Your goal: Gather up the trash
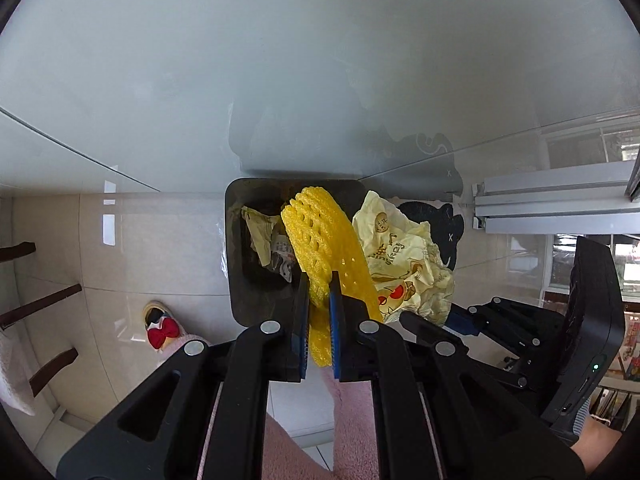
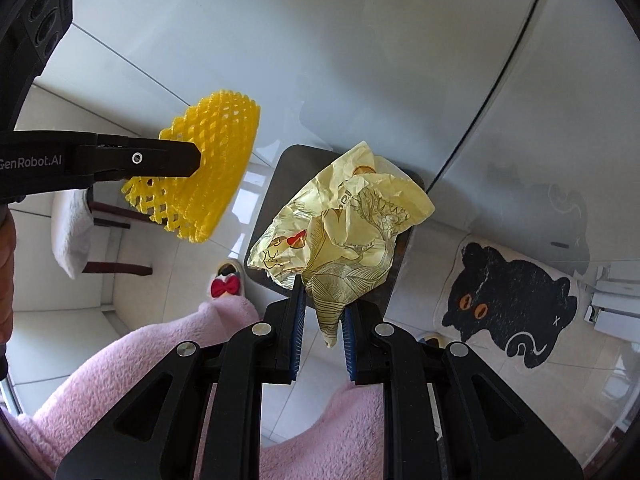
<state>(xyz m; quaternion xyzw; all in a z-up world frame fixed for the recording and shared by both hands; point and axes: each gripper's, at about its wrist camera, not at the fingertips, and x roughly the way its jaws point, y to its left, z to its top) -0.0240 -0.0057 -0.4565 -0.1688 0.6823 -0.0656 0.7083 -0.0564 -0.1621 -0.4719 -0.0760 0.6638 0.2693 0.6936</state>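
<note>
Holding both pieces of trash over the bin, release not yet done.

Left gripper: jaws narrow, clamped on the yellow foam net. Net sticks out ahead of the fingertips and hangs over the open mouth of the black bin, which sits directly beyond and below the tips. Bin already has some crumpled paper and wrapper scraps inside, just left of the net.

Right gripper: jaws part closed, pinching the tail of the crumpled yellow paper wrapper. The wrapper's bulk balloons out ahead of the tips and covers most of the bin beneath it. In the right wrist view the left gripper comes in from the left side with the net, which looks offset to the left of the bin's rim from this angle; the left wrist view puts it over the opening. Fisheye, so I can't tell which is truer.

Step in hand, as I read it: drop phase. Both tools point steeply down at the bin.

Next move calls for:
- both loads centred over the opening before letting go
- opening the jaws wide enough that the foam net doesn't snag on the ridged blue pads
- wrapper is bulky and light, may catch on the rim or drift; lower is safer

Pink-clad legs and a slipper with a red bow are just behind the bin, near the tool bodies.
</note>
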